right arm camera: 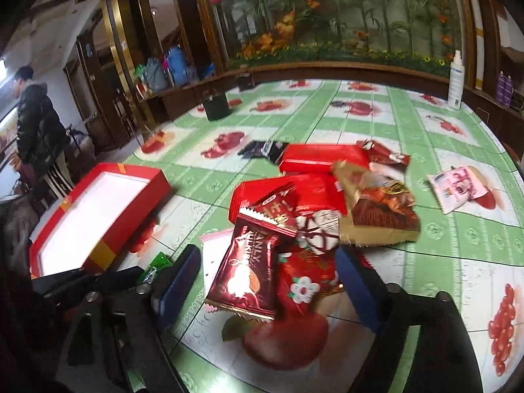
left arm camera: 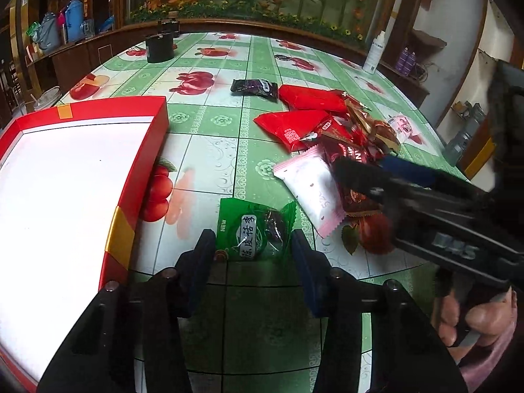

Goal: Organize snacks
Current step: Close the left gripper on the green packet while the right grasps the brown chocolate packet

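A green snack packet (left arm camera: 255,229) lies on the table between the open fingers of my left gripper (left arm camera: 253,245). A red box with a white inside (left arm camera: 75,177) stands at its left, also in the right wrist view (right arm camera: 98,209). A pile of red, brown and white snack packets (left arm camera: 327,131) lies at the right. My right gripper (right arm camera: 268,271) is open over the near end of the pile, its fingers on either side of a dark red packet (right arm camera: 245,271) and a red flowered packet (right arm camera: 304,281). It also shows in the left wrist view (left arm camera: 370,170).
A black packet (left arm camera: 253,86) and a pink-and-white packet (right arm camera: 458,190) lie apart from the pile. A black tub (left arm camera: 159,47) and a white spray bottle (right arm camera: 457,80) stand at the far table edge. A person in a dark jacket (right arm camera: 36,131) stands at the left.
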The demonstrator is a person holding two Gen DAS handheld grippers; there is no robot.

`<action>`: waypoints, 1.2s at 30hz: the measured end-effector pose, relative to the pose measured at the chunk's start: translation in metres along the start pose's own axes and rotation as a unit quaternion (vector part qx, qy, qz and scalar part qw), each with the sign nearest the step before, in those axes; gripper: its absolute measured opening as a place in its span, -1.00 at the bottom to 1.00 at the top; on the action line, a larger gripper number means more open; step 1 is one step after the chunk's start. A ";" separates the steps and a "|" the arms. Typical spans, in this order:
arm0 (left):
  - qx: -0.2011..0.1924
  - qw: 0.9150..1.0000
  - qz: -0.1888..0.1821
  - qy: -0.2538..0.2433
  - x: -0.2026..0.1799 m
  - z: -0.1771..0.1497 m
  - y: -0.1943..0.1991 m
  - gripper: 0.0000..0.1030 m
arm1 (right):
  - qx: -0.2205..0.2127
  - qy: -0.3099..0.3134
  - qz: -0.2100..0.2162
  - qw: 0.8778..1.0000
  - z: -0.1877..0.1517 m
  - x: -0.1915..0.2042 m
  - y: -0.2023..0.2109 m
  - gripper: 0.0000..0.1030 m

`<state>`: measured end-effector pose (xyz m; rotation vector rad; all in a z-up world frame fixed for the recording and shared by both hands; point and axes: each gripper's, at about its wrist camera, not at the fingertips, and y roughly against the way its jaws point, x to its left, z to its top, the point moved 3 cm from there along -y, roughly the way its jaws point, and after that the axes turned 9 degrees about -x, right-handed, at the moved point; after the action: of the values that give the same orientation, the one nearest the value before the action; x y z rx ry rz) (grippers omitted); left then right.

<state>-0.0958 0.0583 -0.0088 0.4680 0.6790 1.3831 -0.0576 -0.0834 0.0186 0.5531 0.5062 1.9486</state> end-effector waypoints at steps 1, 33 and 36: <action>0.000 1.000 0.000 0.000 0.000 0.000 0.000 -0.12 | 0.009 -0.002 -0.002 1.000 -0.001 0.001 -0.006 0.37; -0.005 0.999 -0.041 0.009 -0.004 0.006 -0.001 -0.40 | -0.044 -0.109 0.049 0.992 0.014 -0.027 0.012 -0.48; -0.017 0.999 -0.045 0.004 -0.008 0.009 0.012 -0.40 | -0.045 -0.109 0.049 0.992 0.014 -0.026 0.011 -0.48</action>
<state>-0.0982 0.0534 0.0070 0.4006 0.6741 1.3103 -0.0474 -0.1105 0.0321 0.7352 0.2566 1.9633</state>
